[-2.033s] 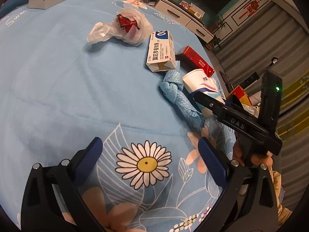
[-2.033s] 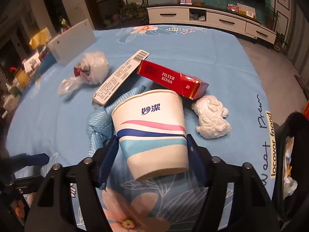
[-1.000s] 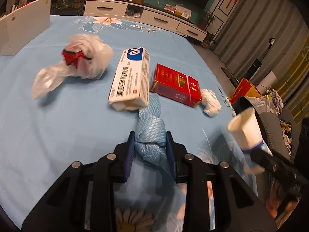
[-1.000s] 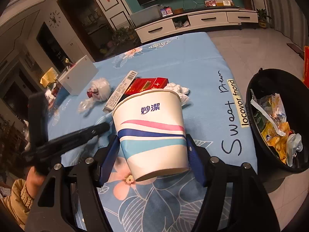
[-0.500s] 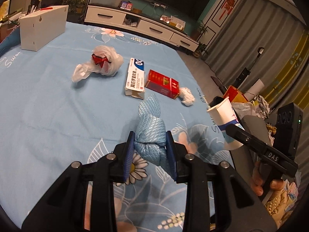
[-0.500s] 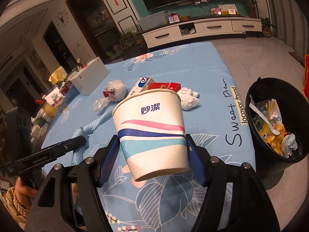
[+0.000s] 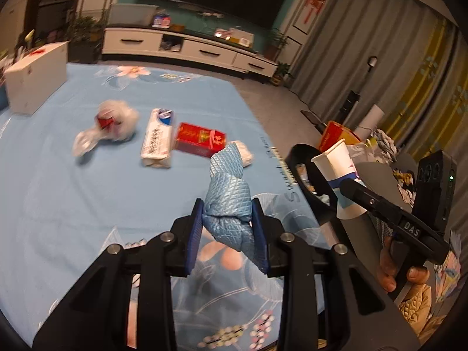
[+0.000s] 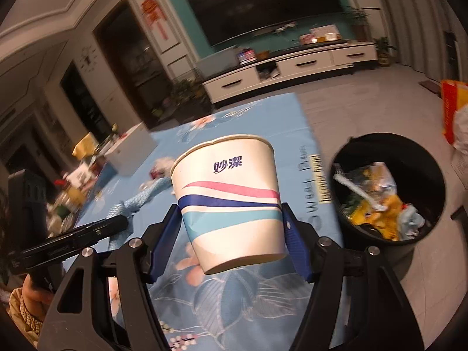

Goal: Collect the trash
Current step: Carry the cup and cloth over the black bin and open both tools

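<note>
My left gripper (image 7: 227,234) is shut on a twisted blue cloth (image 7: 228,193) and holds it above the blue flowered tablecloth (image 7: 73,204). My right gripper (image 8: 232,245) is shut on a white paper cup (image 8: 231,201) with blue and pink stripes, held in the air near the table's right edge. The cup (image 7: 339,175) also shows in the left wrist view, next to the black trash bin (image 7: 304,181). In the right wrist view the bin (image 8: 392,193) stands on the floor to the right, holding wrappers.
On the table lie a plastic bag with red scrap (image 7: 114,125), a white medicine box (image 7: 156,143), a red cigarette pack (image 7: 200,139) and a crumpled tissue (image 7: 247,153). A white box (image 7: 35,79) stands at the far left. A TV cabinet (image 7: 187,52) lies beyond.
Both grippers closed on their items and lifted them off the table. They have moved right toward the bin, and the bin now looks nearer in the right wrist view.
</note>
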Demonstrator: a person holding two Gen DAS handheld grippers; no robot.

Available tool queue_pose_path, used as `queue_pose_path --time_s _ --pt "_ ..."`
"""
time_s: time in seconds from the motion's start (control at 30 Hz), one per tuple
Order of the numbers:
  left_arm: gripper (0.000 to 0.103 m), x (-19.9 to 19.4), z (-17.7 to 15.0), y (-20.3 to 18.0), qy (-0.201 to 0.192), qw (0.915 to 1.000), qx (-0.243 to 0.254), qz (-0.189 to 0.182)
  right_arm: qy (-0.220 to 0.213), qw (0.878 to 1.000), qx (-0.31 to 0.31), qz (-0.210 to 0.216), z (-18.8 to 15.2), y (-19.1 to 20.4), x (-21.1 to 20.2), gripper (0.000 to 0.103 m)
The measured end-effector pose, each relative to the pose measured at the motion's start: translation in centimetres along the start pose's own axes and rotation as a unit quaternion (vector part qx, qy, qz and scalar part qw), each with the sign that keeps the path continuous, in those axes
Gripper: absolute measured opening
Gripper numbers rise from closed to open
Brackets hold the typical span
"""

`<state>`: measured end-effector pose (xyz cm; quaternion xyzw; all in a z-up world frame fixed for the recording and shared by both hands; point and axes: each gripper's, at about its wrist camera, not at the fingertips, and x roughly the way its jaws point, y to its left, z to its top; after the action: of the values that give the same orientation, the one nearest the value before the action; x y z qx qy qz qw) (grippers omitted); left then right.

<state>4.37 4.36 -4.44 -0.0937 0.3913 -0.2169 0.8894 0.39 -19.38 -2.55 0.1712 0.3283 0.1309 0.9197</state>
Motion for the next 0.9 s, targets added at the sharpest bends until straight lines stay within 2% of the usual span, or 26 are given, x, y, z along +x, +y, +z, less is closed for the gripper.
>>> queue_pose_path --time_s 0.33,0.73,0.9 --pt "0.033 3.6 2.3 -6.1 0.012 0.9969 0.074 -0.025 -0.038 0.995 0.076 -0.051 0.0 -7.4 -2.8 0.067" --pt "0.033 11.9 4.3 -13.8 0.061 0.9845 0.134 -0.096 -0.054 0.983 0.155 -0.085 -1.1 -13.8 -3.6 0.067" --pt "0.033 15.3 5.0 -16.1 0.073 0.9791 0.162 -0.099 -0.058 0.976 0.186 -0.102 -1.5 -16.6 -3.3 0.067"
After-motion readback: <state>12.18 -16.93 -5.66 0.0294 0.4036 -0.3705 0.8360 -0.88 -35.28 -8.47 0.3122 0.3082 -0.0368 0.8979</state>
